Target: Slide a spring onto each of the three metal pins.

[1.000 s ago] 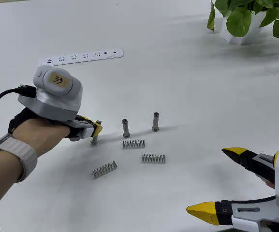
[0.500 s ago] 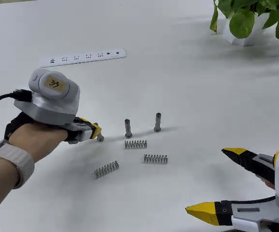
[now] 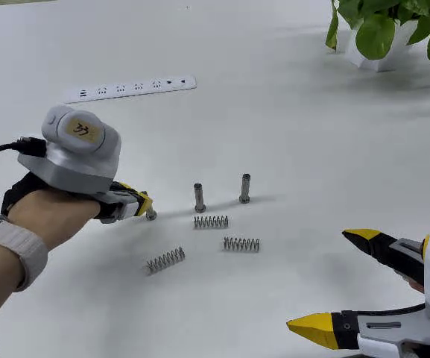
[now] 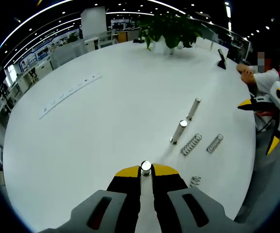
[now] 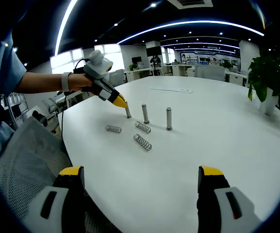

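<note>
The left gripper was closed on the leftmost pin, gripping its upper part, with the pin's foot down at the white table. Near it the middle pin and the right pin stood upright and bare. Three springs lay flat: the first spring just before the middle pin, the second spring nearer the person, the third spring further left. The right gripper hung well apart, jaws wide open and empty.
</note>
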Demonstrator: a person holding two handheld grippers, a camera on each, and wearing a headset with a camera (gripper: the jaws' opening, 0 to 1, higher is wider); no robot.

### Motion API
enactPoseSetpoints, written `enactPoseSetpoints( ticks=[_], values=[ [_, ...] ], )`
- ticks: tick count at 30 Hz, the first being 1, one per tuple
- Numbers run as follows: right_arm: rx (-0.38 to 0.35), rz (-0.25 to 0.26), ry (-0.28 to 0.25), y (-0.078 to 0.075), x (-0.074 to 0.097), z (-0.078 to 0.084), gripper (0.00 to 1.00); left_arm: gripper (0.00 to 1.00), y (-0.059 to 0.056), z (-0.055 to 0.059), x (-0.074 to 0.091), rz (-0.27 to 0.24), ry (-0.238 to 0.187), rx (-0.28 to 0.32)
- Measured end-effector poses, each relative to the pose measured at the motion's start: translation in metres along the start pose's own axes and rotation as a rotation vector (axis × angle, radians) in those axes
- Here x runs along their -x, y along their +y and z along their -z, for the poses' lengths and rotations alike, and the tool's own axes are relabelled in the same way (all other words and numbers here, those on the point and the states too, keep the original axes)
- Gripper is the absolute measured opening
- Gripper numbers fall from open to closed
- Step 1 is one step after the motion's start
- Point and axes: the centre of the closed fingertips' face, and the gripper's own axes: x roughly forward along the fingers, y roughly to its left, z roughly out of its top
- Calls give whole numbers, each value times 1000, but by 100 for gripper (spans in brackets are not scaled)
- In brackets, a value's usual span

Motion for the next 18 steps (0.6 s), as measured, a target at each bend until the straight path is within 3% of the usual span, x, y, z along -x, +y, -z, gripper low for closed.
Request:
enactPoseSetpoints(
  ticks=[18],
  values=[
    [-1,-7,6,3,-1,1,98,9,-1,3,-1,4,-20,-39]
  ],
)
